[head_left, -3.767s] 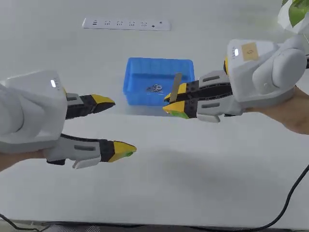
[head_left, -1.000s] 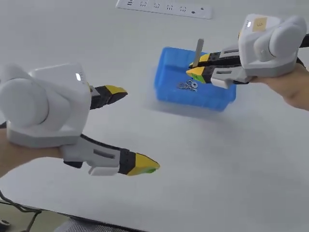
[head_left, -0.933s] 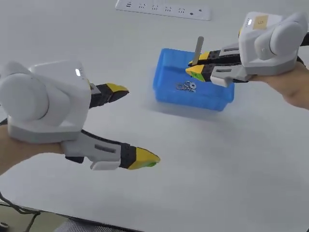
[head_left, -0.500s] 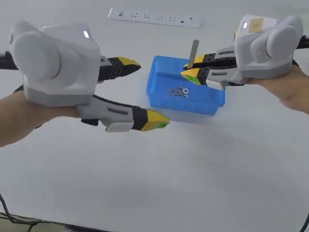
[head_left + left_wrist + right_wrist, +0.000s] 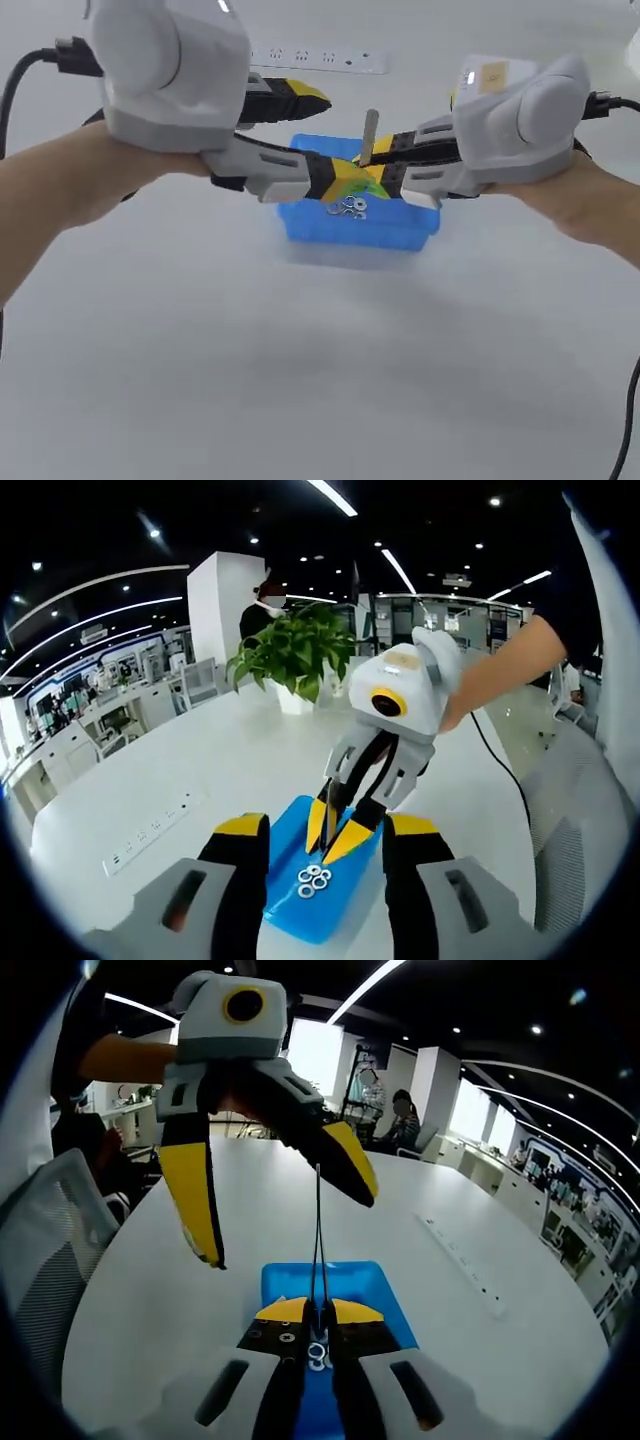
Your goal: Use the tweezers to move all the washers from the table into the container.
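A blue container sits mid-table with several washers lying inside it. My right gripper hovers over the container, shut on grey tweezers that stick up and forward. In the right gripper view the tweezers run as a thin pair of blades above the container and the washers. My left gripper is open, and its lower jaw crosses in front of the right gripper's tips. The left gripper view shows the container, the washers and the right gripper facing it.
A white power strip lies at the far edge of the white table. A black cable trails at the right. A potted plant stands further along the table. Open tabletop spreads in front of the container.
The left gripper has risen and swung right until its open jaws meet the right gripper over the container. The right gripper stays shut on the tweezers. The camera has shifted.
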